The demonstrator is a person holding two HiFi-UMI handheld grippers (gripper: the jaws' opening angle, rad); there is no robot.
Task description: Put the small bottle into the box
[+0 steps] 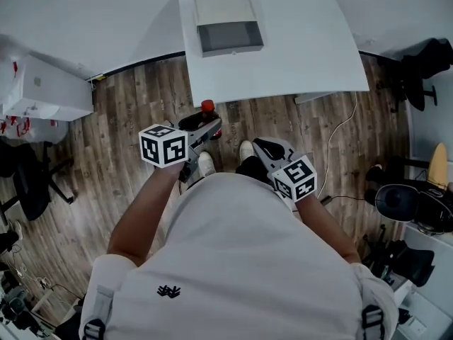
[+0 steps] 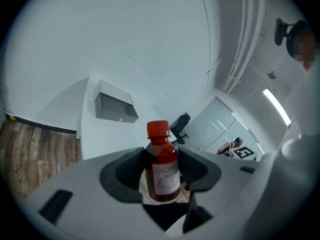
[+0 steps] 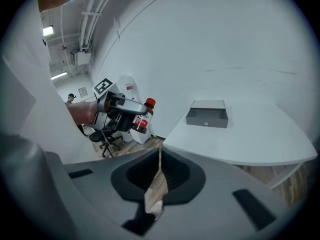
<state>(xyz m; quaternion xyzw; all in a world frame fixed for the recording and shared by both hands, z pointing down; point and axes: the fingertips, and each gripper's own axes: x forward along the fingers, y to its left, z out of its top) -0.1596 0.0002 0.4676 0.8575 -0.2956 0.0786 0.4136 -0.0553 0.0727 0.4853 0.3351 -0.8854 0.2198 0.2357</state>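
Observation:
A small dark red bottle (image 2: 162,169) with a red cap and a white label stands upright between the jaws of my left gripper (image 2: 163,180), which is shut on it. In the head view only the bottle's red cap (image 1: 207,107) shows above the left gripper (image 1: 207,127), over the wooden floor just short of the table's near edge. The grey box (image 1: 228,27) lies open on the white table (image 1: 297,55), its lid folded back. My right gripper (image 3: 159,176) is shut with nothing in it, low beside my right hip (image 1: 267,149). The right gripper view shows the held bottle (image 3: 141,118) and the box (image 3: 207,116).
A white cabinet (image 1: 46,87) stands at the left, with a black office chair (image 1: 28,183) in front of it. More chairs (image 1: 417,69) and gear crowd the right side. A white cable (image 1: 340,133) runs over the wooden floor under the table's right corner.

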